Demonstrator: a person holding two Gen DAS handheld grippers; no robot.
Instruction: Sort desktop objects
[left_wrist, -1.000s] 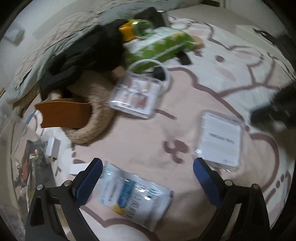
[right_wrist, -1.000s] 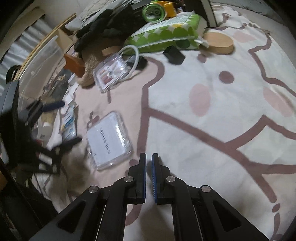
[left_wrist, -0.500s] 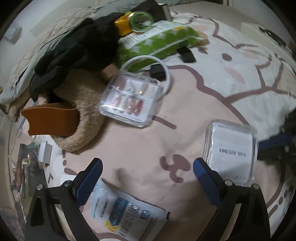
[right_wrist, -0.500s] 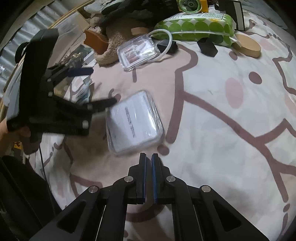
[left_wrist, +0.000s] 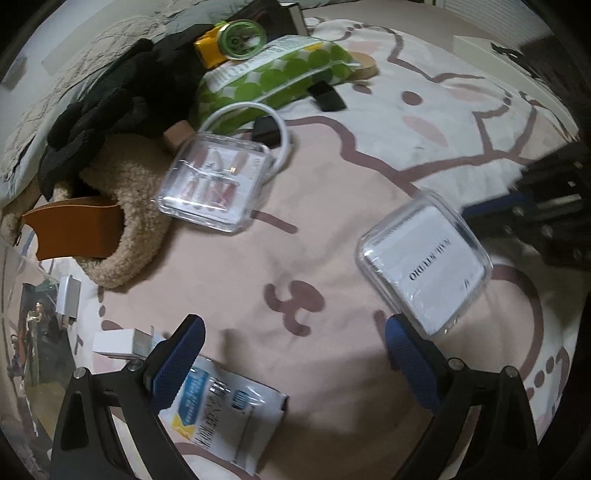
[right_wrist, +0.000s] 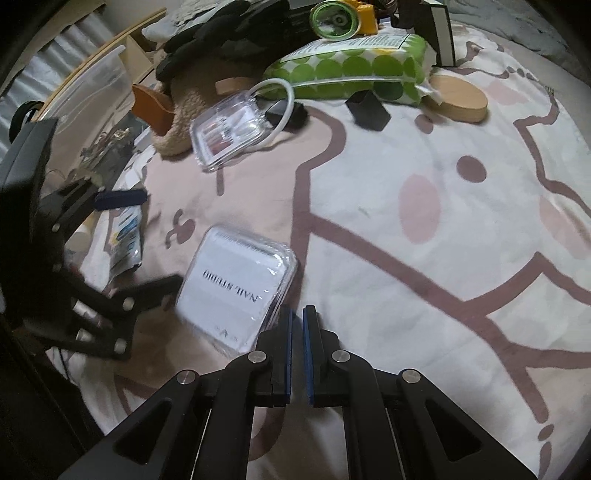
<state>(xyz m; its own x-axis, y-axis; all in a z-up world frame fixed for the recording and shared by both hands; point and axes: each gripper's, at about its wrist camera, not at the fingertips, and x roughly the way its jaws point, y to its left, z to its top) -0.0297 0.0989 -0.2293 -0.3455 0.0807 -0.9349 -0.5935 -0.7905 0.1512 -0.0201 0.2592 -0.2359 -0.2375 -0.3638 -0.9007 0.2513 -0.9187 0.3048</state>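
A clear box with a white NAIL STUDIO label (left_wrist: 424, 258) lies on the pink-patterned blanket (left_wrist: 424, 122), by my left gripper's right fingertip; it also shows in the right wrist view (right_wrist: 236, 288). A second clear box of nail tips (left_wrist: 216, 182) (right_wrist: 229, 129) lies farther back. A blue-and-white foil pouch (left_wrist: 221, 413) (right_wrist: 125, 240) lies under my left gripper (left_wrist: 291, 343), which is open and empty. My right gripper (right_wrist: 297, 328) is shut and empty, at the labelled box's near right corner. The left gripper shows in the right wrist view (right_wrist: 122, 236).
At the back lie a green-dotted pack (left_wrist: 273, 77) (right_wrist: 354, 70), a green-and-yellow tape roll (left_wrist: 236, 38), black gloves (left_wrist: 118, 96), a fleece slipper (left_wrist: 122, 218), a white cable (left_wrist: 258, 114), a small black block (right_wrist: 367, 109) and a wooden disc (right_wrist: 458, 99). A white charger (left_wrist: 68, 299) lies left.
My left gripper has moved forward over the pouch, toward the labelled box. My right gripper has come closer to that box's corner. Both keep their jaw states.
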